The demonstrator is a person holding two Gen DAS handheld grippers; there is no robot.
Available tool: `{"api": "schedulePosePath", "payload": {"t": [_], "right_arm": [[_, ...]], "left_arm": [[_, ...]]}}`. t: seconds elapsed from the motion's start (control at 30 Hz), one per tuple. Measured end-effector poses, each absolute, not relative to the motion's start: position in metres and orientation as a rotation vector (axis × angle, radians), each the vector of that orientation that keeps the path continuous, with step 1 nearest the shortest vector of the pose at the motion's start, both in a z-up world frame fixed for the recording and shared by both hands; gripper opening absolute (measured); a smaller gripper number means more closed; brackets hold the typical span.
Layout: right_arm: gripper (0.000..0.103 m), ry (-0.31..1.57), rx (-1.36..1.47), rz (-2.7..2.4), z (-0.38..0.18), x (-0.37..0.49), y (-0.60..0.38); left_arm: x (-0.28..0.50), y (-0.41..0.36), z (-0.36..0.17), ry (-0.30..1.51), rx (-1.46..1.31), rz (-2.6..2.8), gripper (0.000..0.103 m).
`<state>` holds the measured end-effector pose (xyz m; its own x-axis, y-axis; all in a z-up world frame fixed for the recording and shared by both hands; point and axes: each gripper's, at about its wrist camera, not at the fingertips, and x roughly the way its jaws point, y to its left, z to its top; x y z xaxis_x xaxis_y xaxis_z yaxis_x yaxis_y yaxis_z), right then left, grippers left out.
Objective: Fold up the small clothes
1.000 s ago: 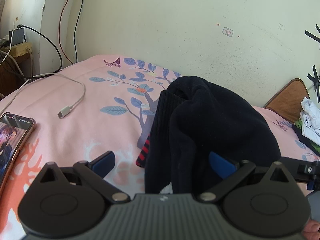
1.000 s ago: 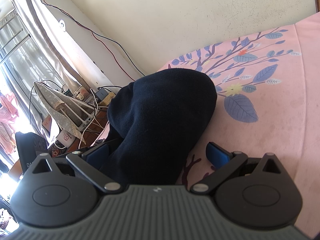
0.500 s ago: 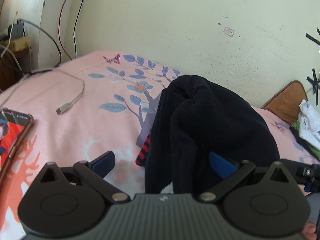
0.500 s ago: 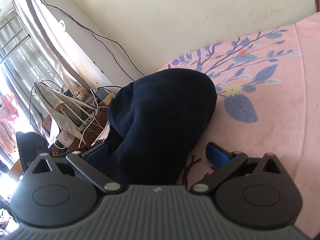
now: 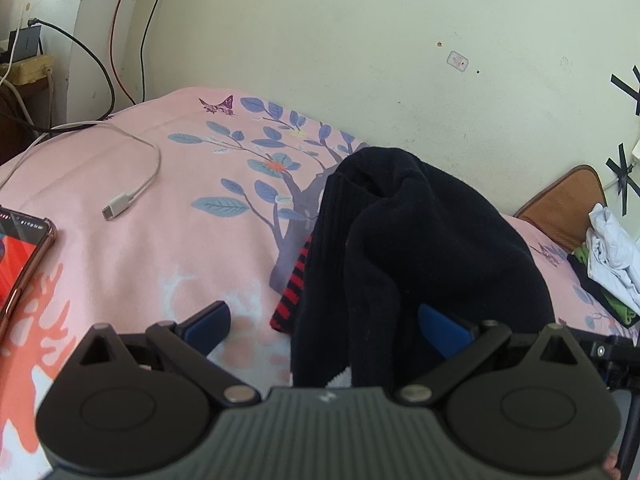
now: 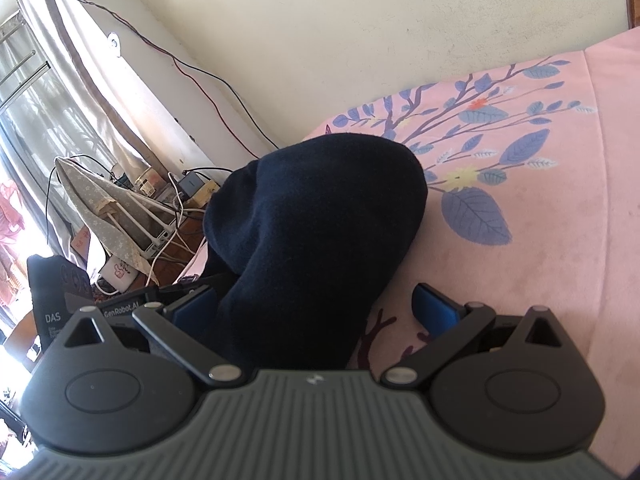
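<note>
A bunched black sock [image 5: 420,248] lies on the pink flowered bedsheet [image 5: 168,248] in the left wrist view, its ribbed cuff to the left, with a red-and-black striped piece [image 5: 294,292] showing under it. My left gripper [image 5: 324,328] is open, and the sock lies between its blue pads, close to the right pad [image 5: 440,330]. In the right wrist view the same dark sock [image 6: 316,232] rises as a mound between the open right gripper [image 6: 316,308] fingers, nearer the left pad [image 6: 196,308]. Neither gripper pinches the fabric.
A phone [image 5: 20,256] and a white charging cable [image 5: 132,192] lie on the sheet at left. White and green clothes [image 5: 612,256] and a brown mat [image 5: 560,208] sit at the right by the wall. Beyond the bed edge stand a patterned folded board [image 6: 104,208], cables and curtains.
The left wrist view wobbled slightly, so the phone shifted at the left edge. Sock and right gripper stay as they were; both grippers remain open.
</note>
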<state>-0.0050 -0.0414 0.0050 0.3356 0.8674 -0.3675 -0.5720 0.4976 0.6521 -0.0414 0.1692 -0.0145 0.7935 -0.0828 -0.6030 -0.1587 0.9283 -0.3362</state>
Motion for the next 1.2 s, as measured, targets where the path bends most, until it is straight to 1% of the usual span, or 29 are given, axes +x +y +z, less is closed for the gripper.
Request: {"api": "schedulePosePath", "payload": {"t": [0.17,0.2,0.23,0.27,0.3,0.37,0.4,0.43,0.47,0.5,0.6,0.73,0.87,1.0,1.1,1.13,1.17,1.2], "right_arm": [[0.103,0.779,0.468,0.954,0.006,-0.004,-0.040],[0.102,0.790,0.472,0.948,0.007,-0.002,-0.038],[0.084,0.810,0.464,0.951,0.008,0.001,-0.034],[0.070,0.852,0.448,0.977,0.008,0.007,-0.026],[0.070,0.873,0.451,0.972,0.008,0.012,-0.021],[0.062,0.899,0.423,0.972,0.014,0.019,-0.012],[0.056,0.906,0.407,0.976,0.019,0.020,-0.009],[0.052,0.900,0.387,0.984,0.026,0.021,-0.007],[0.051,0.883,0.365,0.999,0.035,0.021,-0.004],[0.049,0.861,0.344,1.012,0.045,0.022,0.001],[0.047,0.757,0.285,1.072,0.083,0.028,0.021],[0.047,0.604,0.191,1.143,0.131,0.054,0.072],[0.047,0.501,0.167,1.217,0.150,0.104,0.126],[0.047,0.575,0.232,1.261,0.120,0.169,0.168],[0.049,0.664,0.120,1.032,0.075,0.204,0.197],[0.053,0.709,0.048,0.909,0.059,0.214,0.206],[0.058,0.739,-0.023,0.813,0.043,0.221,0.214],[0.068,0.705,-0.021,0.805,0.036,0.221,0.210]], "left_arm": [[-0.044,0.168,-0.012,0.683,-0.417,0.037,0.103],[-0.045,0.167,-0.012,0.686,-0.430,0.010,0.103],[-0.045,0.165,-0.013,0.684,-0.440,-0.022,0.102],[-0.044,0.163,-0.013,0.681,-0.437,-0.042,0.101],[-0.043,0.160,-0.013,0.676,-0.425,-0.045,0.099],[-0.039,0.161,-0.012,0.678,-0.433,-0.067,0.081],[-0.037,0.167,-0.009,0.685,-0.471,-0.077,0.079],[-0.035,0.172,-0.006,0.684,-0.501,-0.080,0.072],[-0.034,0.178,-0.001,0.671,-0.516,-0.088,0.065],[-0.033,0.182,0.006,0.651,-0.527,-0.096,0.063],[-0.027,0.195,0.039,0.578,-0.515,-0.082,0.060],[0.002,0.224,0.083,0.482,-0.447,0.033,0.060],[0.045,0.264,0.097,0.422,-0.470,0.150,0.061],[0.093,0.293,0.070,0.461,-0.546,0.253,0.061],[0.145,0.302,0.022,0.650,-0.635,0.245,0.060],[0.160,0.299,0.006,0.711,-0.648,0.243,0.061],[0.169,0.294,-0.006,0.747,-0.633,0.260,0.075],[0.170,0.287,-0.008,0.733,-0.608,0.271,0.077]]}}
